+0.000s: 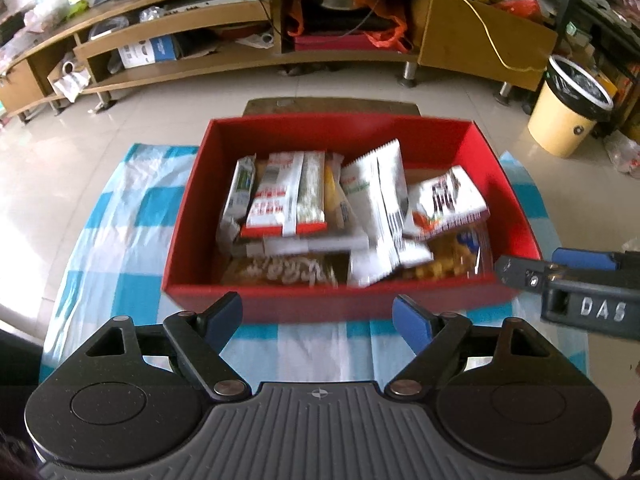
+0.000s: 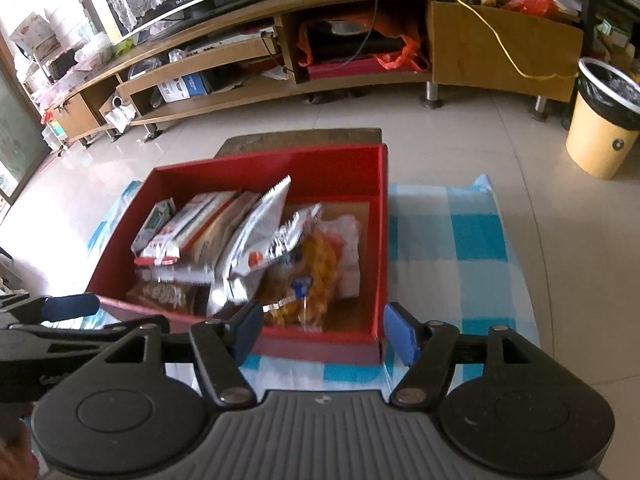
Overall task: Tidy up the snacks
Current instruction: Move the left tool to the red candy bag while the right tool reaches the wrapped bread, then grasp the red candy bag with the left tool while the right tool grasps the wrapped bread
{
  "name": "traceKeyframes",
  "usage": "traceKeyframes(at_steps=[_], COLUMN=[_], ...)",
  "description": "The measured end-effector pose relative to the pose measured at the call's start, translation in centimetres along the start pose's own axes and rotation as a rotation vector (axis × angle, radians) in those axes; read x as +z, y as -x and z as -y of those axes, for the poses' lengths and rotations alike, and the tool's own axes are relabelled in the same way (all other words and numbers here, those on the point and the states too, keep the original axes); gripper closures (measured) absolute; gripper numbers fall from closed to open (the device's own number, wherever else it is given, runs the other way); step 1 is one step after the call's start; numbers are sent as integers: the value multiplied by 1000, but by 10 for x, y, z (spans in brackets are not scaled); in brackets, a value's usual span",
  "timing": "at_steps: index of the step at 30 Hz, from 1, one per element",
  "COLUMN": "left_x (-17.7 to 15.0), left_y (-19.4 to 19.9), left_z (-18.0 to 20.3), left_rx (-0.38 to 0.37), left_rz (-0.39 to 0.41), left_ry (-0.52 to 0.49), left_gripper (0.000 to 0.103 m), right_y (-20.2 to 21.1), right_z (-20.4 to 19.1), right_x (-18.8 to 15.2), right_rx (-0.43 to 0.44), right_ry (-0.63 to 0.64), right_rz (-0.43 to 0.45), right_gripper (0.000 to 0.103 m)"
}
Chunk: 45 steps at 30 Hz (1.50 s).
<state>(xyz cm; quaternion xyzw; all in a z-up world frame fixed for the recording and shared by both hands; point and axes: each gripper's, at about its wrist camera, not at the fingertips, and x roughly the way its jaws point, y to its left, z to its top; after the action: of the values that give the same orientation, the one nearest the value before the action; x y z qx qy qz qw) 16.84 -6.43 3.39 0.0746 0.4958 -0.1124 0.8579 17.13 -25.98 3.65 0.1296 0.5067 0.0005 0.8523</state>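
A red box stands on a blue-and-white checked cloth. Several snack packets fill it: a white-and-red packet, a tall white pouch, a small red-and-white bag and a clear bag of golden snacks. My left gripper hangs open just before the box's near wall, nothing between its fingers. My right gripper is open at the box's near right corner, also empty; its side shows in the left wrist view.
A long wooden TV bench with cluttered shelves spans the back. A yellow waste bin stands on the tiled floor at the right. A brown board lies behind the box.
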Motion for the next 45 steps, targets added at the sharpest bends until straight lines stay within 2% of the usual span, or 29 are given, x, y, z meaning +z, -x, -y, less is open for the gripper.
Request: traceKeyframes(at_steps=[7, 14, 19, 27, 34, 35, 37, 40, 42, 45], left_x=[-34, -83, -114, -137, -148, -150, -154, -156, -153, -144], left_y=[8, 20, 23, 19, -3, -3, 0, 4, 5, 5], left_z=[-2, -3, -6, -5, 5, 9, 18, 22, 18, 7], left_rx=[-31, -42, -102, -197, -204, -188, -160, -138, -130, -157], left_rz=[-56, -109, -168, -216, -297, -284, -263, -244, -235, -244], left_ry=[-19, -112, -179, -266, -310, -329, -377, -399, -381, -317], left_gripper=[16, 16, 15, 12, 12, 13, 21, 31, 39, 42], right_y=[6, 13, 15, 18, 15, 14, 12, 8, 2, -8], right_z=[5, -5, -7, -8, -1, 4, 12, 26, 34, 43], right_x=[-20, -41, -54, -72, -69, -68, -65, -60, -58, -58], right_rx=[8, 35, 47, 60, 56, 52, 43, 26, 4, -23], right_ry=[-27, -13, -17, -22, -41, -52, -78, -121, -149, -186], right_rz=[-36, -58, -77, -103, -108, -107, -107, -104, -112, -131], right_gripper=[39, 38, 37, 34, 33, 33, 33, 31, 31, 31])
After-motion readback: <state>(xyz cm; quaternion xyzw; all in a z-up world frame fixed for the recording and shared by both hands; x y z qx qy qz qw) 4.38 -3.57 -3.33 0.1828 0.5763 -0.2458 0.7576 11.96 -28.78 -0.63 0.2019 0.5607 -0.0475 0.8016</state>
